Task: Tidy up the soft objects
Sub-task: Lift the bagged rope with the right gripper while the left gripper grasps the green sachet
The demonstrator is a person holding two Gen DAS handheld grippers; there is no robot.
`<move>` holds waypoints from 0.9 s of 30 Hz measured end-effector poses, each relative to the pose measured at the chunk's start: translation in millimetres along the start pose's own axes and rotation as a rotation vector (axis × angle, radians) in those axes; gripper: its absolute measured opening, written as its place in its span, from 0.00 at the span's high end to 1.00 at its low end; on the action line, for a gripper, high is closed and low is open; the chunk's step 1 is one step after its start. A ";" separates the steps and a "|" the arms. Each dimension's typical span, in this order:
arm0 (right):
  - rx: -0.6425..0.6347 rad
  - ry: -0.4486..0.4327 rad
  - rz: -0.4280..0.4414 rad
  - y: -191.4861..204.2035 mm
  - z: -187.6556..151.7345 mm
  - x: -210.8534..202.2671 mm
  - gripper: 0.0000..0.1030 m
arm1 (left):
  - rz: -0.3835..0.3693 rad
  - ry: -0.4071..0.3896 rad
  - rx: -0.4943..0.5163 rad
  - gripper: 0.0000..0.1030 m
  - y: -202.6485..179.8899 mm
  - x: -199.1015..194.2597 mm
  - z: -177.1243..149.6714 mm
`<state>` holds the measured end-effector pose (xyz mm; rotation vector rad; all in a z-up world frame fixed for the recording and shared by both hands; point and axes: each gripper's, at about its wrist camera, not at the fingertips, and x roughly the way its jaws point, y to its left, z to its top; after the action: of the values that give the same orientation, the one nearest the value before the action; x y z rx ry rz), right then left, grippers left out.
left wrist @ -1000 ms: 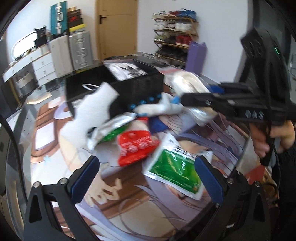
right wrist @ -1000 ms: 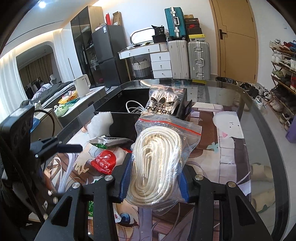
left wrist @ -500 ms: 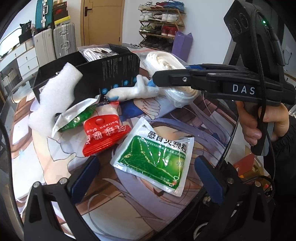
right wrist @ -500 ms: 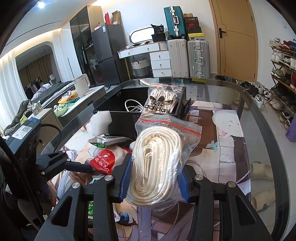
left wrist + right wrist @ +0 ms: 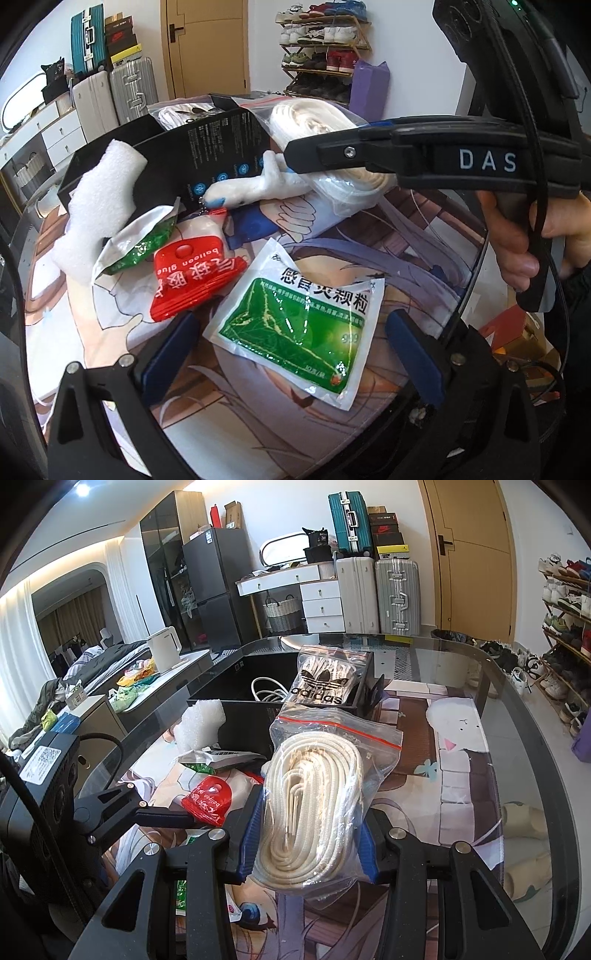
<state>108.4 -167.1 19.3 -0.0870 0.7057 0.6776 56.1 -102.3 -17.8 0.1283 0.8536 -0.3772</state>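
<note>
Two grippers working: right gripper (image 5: 308,843) is clamping the clear zip bag of white rope (image 5: 314,805) above the counter (image 5: 465,775), left gripper (image 5: 291,354), fingers spread and just narrowing, is straddling the green-white foil sachet (image 5: 295,321), risking pinching only its slippery edge.

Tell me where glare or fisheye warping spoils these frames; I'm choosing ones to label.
Left wrist view: glare streaks the green sachet, its top text still legible; door and shoe rack bow at the edges; black vignette in the corners. Right wrist view: sharp; reflections on the zip bag of rope and the glass table rim; ceiling light flares top left.
</note>
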 end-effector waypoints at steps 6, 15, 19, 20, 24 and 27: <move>-0.007 0.005 0.008 2.1 -0.2 1.4 0.56 | -0.015 -0.017 0.031 0.27 -3.4 -6.9 -1.7; -0.007 0.004 0.009 2.1 0.2 1.1 0.56 | -0.056 -0.019 0.050 0.43 -2.6 -15.5 -3.4; -0.005 0.000 0.012 1.1 0.8 1.0 0.56 | -0.068 -0.018 0.049 0.44 -2.6 -19.8 -4.4; -0.005 0.000 0.012 1.1 0.9 1.1 0.56 | -0.071 -0.019 0.050 0.44 -1.3 -19.6 -4.8; -0.005 -0.001 0.013 1.0 0.8 0.6 0.56 | -0.082 -0.031 0.050 0.45 0.3 -23.9 -4.1; -0.005 -0.003 0.014 0.9 1.2 -0.3 0.56 | -0.085 -0.041 0.045 0.45 2.8 -28.2 -2.2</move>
<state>108.3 -166.3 20.5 -0.0855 0.7024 0.6932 38.8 -91.4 1.9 0.1257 0.8121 -0.4774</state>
